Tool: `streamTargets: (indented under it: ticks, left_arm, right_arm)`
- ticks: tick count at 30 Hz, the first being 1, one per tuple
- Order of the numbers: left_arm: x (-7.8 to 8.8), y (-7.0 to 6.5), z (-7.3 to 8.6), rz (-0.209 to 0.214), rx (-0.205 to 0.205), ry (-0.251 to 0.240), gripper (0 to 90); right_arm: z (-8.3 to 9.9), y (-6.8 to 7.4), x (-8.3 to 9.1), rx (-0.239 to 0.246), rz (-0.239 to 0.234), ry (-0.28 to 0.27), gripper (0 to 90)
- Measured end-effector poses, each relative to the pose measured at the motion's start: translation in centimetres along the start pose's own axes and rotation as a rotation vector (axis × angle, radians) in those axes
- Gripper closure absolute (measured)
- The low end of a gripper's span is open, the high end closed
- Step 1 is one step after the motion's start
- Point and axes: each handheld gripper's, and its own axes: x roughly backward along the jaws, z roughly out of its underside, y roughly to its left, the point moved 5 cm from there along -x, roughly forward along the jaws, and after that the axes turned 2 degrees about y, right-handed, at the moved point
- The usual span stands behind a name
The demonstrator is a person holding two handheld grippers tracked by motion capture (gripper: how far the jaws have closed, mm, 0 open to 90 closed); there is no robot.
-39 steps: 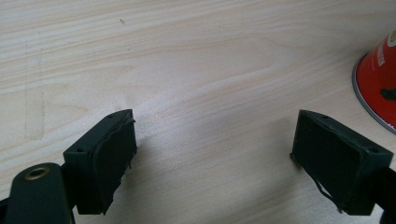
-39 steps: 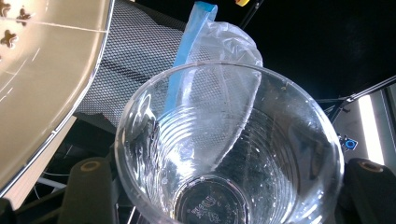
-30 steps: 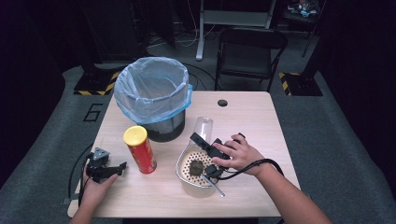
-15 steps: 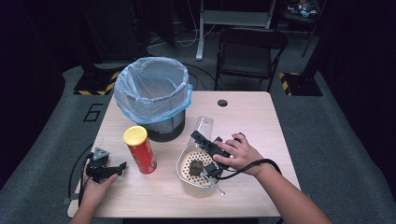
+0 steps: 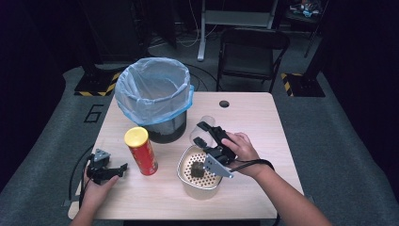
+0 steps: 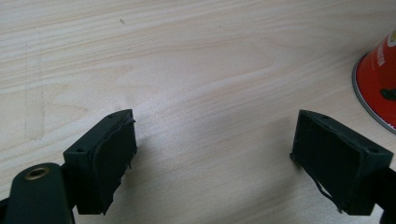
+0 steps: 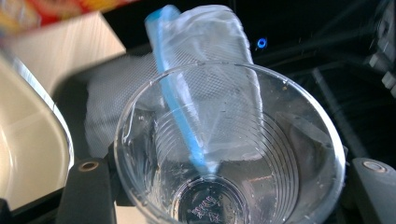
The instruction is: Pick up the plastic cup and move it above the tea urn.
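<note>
Right claw (image 7: 224,186) clamps clear cup (image 7: 229,144) | left claw (image 6: 229,163) agape, nothing between

Both forearms are bare, no sleeves showing. The left gripper (image 5: 109,170) is black, with a grey three-cornered plate on top and a black cable trailing off. Its jaws are blocky, faced with dark pads frayed at the edges (image 6: 114,158), with a brass-coloured screw hole at one base. The right gripper (image 5: 207,136) matches, with its own grey plate and black cable.
</note>
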Motion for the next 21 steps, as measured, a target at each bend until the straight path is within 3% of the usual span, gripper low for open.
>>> streamTargets:
  ticks: [2,3,5,8,9,10,11,14,16,18,19,21]
  left_arm:
    - [0.0,0.0,0.0,0.000,0.000,0.000,13.4]
    - [0.0,0.0,0.0,0.000,0.000,0.000,13.4]
    - [0.0,0.0,0.0,0.000,0.000,0.000,13.4]
    - [0.0,0.0,0.0,0.000,0.000,0.000,13.4]
    - [0.0,0.0,0.0,0.000,0.000,0.000,13.4]
    - [0.0,0.0,0.0,0.000,0.000,0.000,13.4]
    - [0.0,0.0,0.0,0.000,0.000,0.000,13.4]
    - [0.0,0.0,0.0,0.000,-0.001,0.000,13.4]
    - [0.0,0.0,0.0,0.000,0.000,0.000,13.4]
    - [0.0,0.0,0.0,0.000,0.000,0.000,13.4]
    - [0.0,0.0,0.0,0.000,0.000,0.001,13.4]
    - [0.0,0.0,0.0,0.000,0.000,0.000,13.4]
  right_arm:
    - [0.3,-0.7,-0.1,-0.187,-0.036,-0.004,31.3]
    - [0.4,-0.9,-0.1,-0.244,-0.052,0.000,31.3]
    - [0.8,-1.4,-0.2,-0.407,-0.129,0.015,31.3]
    - [1.7,-1.9,-0.4,-0.610,-0.212,0.025,31.3]
    - [2.1,-1.9,-0.5,-0.712,-0.262,0.027,31.3]
    - [2.3,-1.9,-0.6,-0.767,-0.296,0.028,31.3]
    - [2.3,-1.9,-0.6,-0.767,-0.296,0.028,31.3]
    - [3.1,-1.6,-0.8,-0.918,-0.377,0.036,31.2]
    - [3.4,-1.5,-0.8,-0.985,-0.392,0.042,31.1]
    - [4.0,-1.5,-0.9,-1.130,-0.436,0.047,31.1]
    - [4.0,-1.5,-0.9,-1.130,-0.436,0.047,31.1]
    - [4.2,-1.6,-0.9,-1.184,-0.445,0.054,31.1]
